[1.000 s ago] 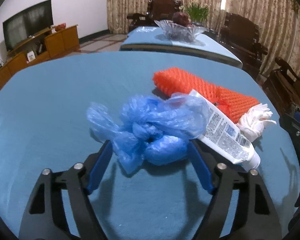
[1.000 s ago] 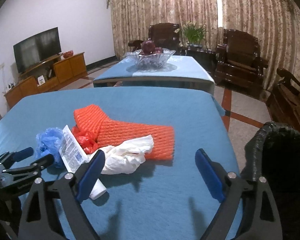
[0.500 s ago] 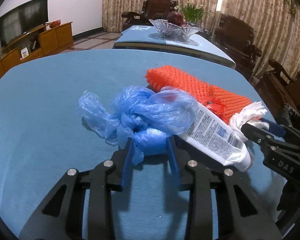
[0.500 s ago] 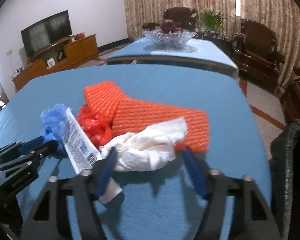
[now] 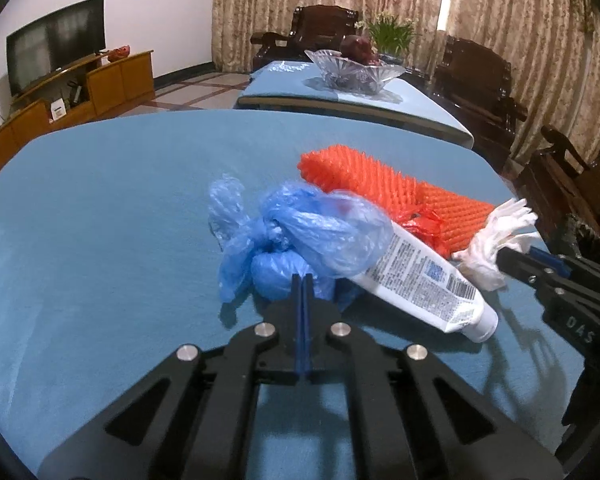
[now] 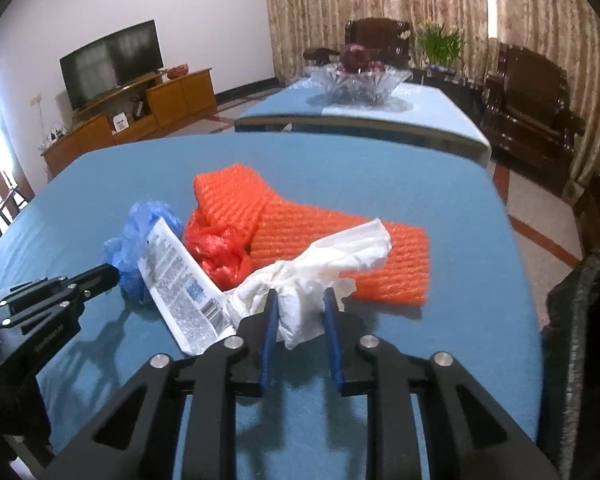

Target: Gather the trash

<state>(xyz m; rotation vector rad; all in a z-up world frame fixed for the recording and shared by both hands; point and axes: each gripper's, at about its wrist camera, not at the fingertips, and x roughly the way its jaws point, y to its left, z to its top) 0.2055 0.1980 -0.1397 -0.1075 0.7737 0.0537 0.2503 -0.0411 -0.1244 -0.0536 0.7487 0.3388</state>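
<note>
A knotted blue plastic bag [image 5: 308,232] lies on the blue-clothed table [image 5: 100,200]. My left gripper [image 5: 302,280] is shut, its pads pinching the bag's near lower edge. Beside the bag lie a white printed tube [image 5: 424,276], a red plastic bag [image 6: 216,248] and an orange foam net [image 6: 320,236]. A crumpled white wad [image 6: 332,256] rests on the net's near side. My right gripper [image 6: 300,304] is closing on that wad, and both blue pads touch its sides. The left gripper [image 6: 108,274] shows at the left of the right wrist view.
A black bin bag [image 6: 580,320] stands open off the table's right edge. Beyond is a second blue table [image 6: 440,108] with a glass fruit bowl [image 6: 356,80]. Dark wooden chairs [image 6: 532,96] line the curtain, and a TV cabinet [image 6: 140,116] stands at left.
Both grippers went from wide open to closed. The left closed onto the blue bag's near edge. The right moved in to the white wad and narrowed around it.
</note>
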